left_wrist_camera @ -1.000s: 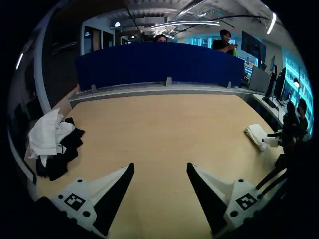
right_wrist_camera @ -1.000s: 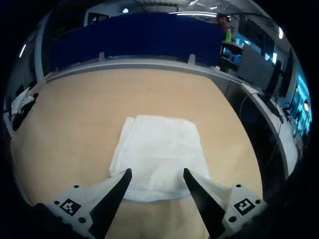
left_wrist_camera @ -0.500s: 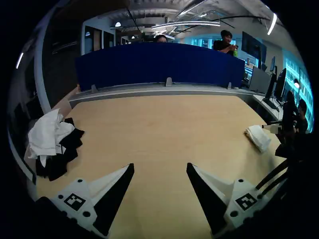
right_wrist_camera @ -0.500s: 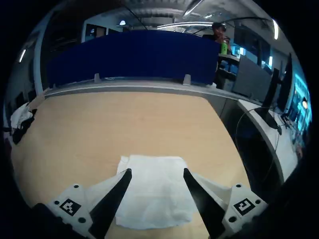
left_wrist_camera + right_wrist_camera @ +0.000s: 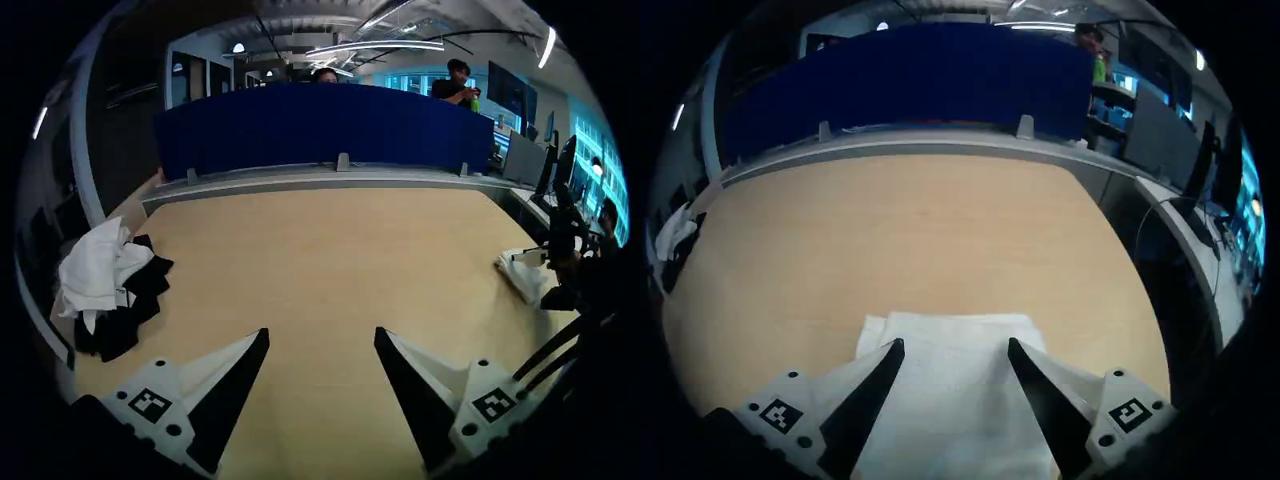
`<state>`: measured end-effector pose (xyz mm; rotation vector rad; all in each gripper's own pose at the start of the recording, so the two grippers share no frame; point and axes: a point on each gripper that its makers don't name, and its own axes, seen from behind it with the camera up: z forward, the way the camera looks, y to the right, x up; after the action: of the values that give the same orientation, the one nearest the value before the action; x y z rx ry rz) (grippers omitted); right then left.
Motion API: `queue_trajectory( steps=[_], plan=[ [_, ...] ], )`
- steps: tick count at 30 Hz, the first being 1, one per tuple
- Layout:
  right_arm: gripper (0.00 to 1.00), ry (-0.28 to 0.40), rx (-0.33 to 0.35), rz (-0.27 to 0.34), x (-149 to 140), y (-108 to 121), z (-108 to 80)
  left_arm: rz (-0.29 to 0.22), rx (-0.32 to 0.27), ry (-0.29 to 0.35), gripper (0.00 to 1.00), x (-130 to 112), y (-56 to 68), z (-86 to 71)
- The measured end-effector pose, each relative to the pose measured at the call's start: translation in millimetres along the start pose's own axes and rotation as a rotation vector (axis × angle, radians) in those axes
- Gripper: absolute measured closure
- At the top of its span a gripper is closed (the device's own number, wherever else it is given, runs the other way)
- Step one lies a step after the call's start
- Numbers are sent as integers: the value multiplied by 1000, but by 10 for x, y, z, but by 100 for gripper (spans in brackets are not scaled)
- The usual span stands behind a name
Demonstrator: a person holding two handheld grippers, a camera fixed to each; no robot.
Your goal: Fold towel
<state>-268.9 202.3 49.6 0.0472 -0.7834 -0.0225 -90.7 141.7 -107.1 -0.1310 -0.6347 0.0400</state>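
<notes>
That white folded terry towel by the light wooden desk's right edge looks soft and floppy, so I'd pinch a corner through all layers; left gripper and right gripper both gape empty.

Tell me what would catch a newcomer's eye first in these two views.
First, the folded white towel lying on the light wooden table, under the open right claw in the right gripper view. Next, the heap of white and black cloths at the table's left edge in the left gripper view, where the left claw hangs open over bare wood. A dark blue partition runs along the table's far side.
</notes>
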Motion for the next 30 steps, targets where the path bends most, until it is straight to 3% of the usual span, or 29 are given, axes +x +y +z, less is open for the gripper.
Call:
queue_trajectory(
  steps=[5,9,15,23,30],
  plan=[
    [0,-18,-7,13,-38,5,63,-3,7,6,2,13,-35,-27],
    [0,16,-8,23,87,-9,-54,-7,6,15,2,31,-66,-28],
    [0,112,-12,28,318,-96,-515,-19,3,27,2,63,-129,-23],
    [0,198,-63,12,400,-221,-1120,-37,-10,44,2,117,-185,9],
    [0,323,-82,13,581,-402,-1483,-46,-17,62,2,174,-228,46]
  ],
)
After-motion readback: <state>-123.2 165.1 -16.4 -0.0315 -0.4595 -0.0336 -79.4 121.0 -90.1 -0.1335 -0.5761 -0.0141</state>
